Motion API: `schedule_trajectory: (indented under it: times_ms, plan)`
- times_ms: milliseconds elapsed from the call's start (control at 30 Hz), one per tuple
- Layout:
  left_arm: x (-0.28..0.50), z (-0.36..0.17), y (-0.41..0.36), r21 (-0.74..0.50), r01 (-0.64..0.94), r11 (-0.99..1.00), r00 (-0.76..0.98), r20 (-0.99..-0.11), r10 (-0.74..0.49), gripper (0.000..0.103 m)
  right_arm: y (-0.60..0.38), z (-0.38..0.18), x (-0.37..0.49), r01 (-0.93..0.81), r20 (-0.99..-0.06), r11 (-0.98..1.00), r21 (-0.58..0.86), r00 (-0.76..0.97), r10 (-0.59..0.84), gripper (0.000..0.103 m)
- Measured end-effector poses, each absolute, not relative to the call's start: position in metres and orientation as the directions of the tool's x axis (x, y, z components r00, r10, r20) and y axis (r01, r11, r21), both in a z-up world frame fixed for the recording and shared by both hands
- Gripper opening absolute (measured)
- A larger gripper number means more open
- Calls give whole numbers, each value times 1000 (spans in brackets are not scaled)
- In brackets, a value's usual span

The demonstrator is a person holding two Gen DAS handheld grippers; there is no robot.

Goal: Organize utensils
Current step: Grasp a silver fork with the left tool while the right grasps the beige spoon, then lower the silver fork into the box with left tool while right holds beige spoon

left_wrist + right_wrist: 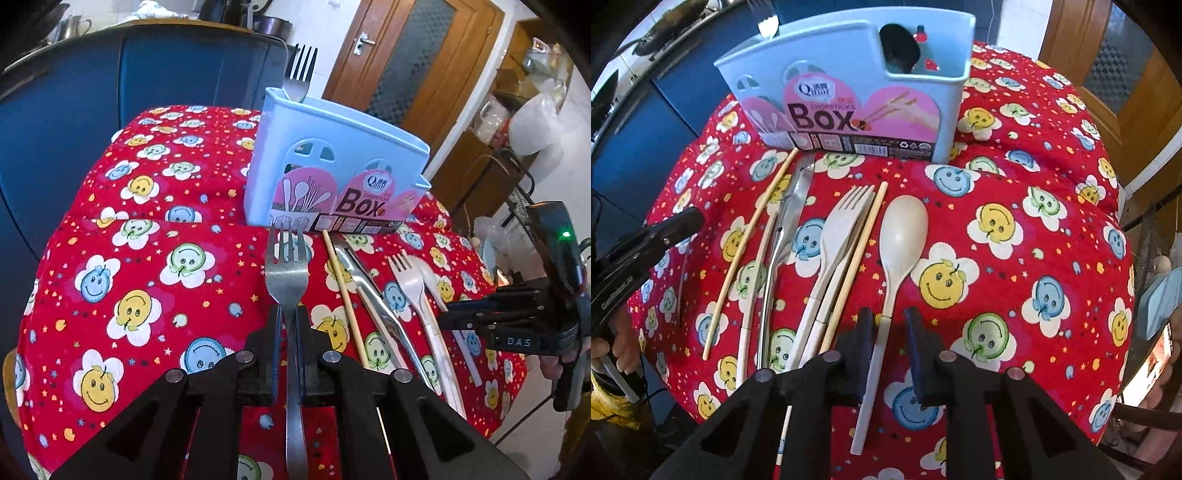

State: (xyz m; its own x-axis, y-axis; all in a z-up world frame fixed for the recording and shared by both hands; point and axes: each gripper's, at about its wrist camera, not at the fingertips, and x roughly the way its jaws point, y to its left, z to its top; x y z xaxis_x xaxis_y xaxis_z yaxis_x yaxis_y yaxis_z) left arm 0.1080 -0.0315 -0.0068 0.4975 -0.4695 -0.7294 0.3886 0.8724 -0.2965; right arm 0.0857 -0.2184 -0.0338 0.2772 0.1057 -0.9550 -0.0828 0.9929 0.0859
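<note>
Gripping a steel fork (286, 273) by its neck, the left gripper (289, 325) has its jaws clenched on it, tines pointing toward the pale blue utensil box (332, 177) standing on the red smiley-print cloth (147, 258) that covers the surface. Another steel fork (300, 72) stands upright in the box's left end. The right gripper (889, 332) straddles the handle of a cream spoon (897, 251) lying on the cloth; its jaws are parted, with a gap showing at the right pad, so they are not gripping. Left of the spoon lie a chopstick (857, 266), a cream fork (838, 236), steel tongs (783, 236) and a second chopstick (750, 243), all in front of the box.
</note>
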Motion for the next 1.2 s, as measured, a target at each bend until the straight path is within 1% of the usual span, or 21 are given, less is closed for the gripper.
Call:
schedule_trajectory:
  times_ms: [100,167,200,233,367,500,767,1000,1200]
  plan:
    - [106,-4,-29,-300,386,872,512,-717,-473,7,-214,-34,88,-92,-957,994,67,276,90,21]
    - [105,-3,-27,-303,385,872,521,-709,-476,7,-213,-34,87,-78,-953,995,56,292,76,18]
    - [104,-3,-27,-305,385,871,524,-705,-478,7,-213,-34,87,-76,-951,996,50,301,71,13]
    - [103,-2,-26,-307,385,870,526,-702,-480,7,-213,-34,86,-73,-947,996,49,314,70,11]
    - [99,1,-27,-315,397,862,529,-690,-495,7,-222,-35,81,-43,-926,994,97,364,106,8]
    - [93,7,-27,-318,408,856,549,-664,-508,6,-229,-32,71,-27,-895,988,155,420,152,8]
    - [78,21,-26,-307,426,851,606,-602,-520,6,-225,-14,47,-54,-788,966,254,568,239,7]
    - [69,31,-26,-291,436,851,636,-569,-521,6,-228,-2,34,-65,-700,956,287,667,255,7]
    - [63,38,-25,-290,443,848,656,-540,-527,6,-228,4,27,-70,-650,957,283,719,245,8]
